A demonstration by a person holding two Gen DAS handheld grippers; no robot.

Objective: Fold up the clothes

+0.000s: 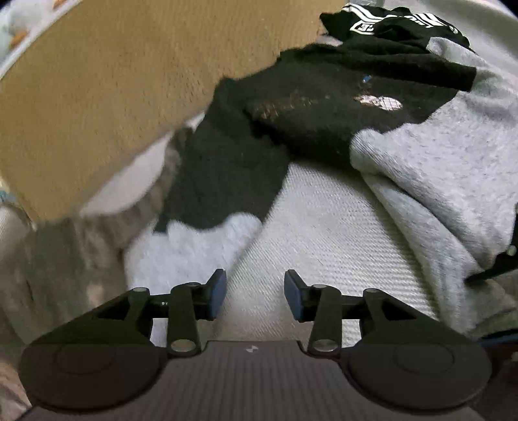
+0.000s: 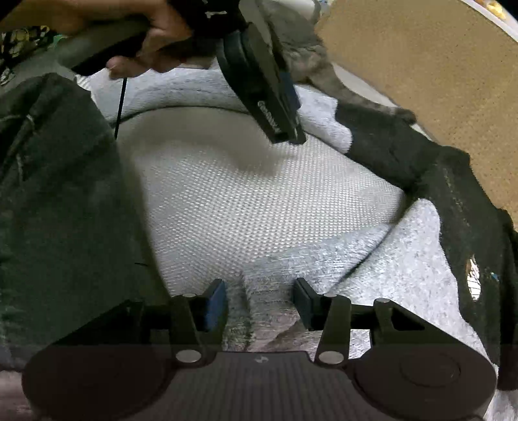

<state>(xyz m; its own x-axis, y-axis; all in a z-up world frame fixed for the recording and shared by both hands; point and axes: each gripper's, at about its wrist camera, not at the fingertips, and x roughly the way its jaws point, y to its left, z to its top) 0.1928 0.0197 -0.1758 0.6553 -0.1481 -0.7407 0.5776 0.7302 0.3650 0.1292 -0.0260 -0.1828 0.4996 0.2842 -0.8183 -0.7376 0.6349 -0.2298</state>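
Observation:
A black and light grey fleece garment [image 1: 323, 107] lies spread on a white woven bed cover [image 1: 323, 233]. Its black sleeve ends in a pale cuff [image 1: 200, 246] just ahead of my left gripper [image 1: 255, 291], which stands open with nothing between its fingers. In the right wrist view my right gripper [image 2: 260, 301] is open over a grey fleece edge [image 2: 323, 259] of the same garment, and the fabric lies between the jaws without being pinched. The left gripper [image 2: 288, 136] shows there too, held by a hand [image 2: 152, 55], tips down over the cover.
A tan fabric surface [image 1: 113, 81] fills the upper left. A black garment with white stripes [image 1: 382, 19] lies at the back. A brownish grey knit cloth [image 1: 64, 259] sits at the left. A dark green garment [image 2: 58, 200] lies left of my right gripper.

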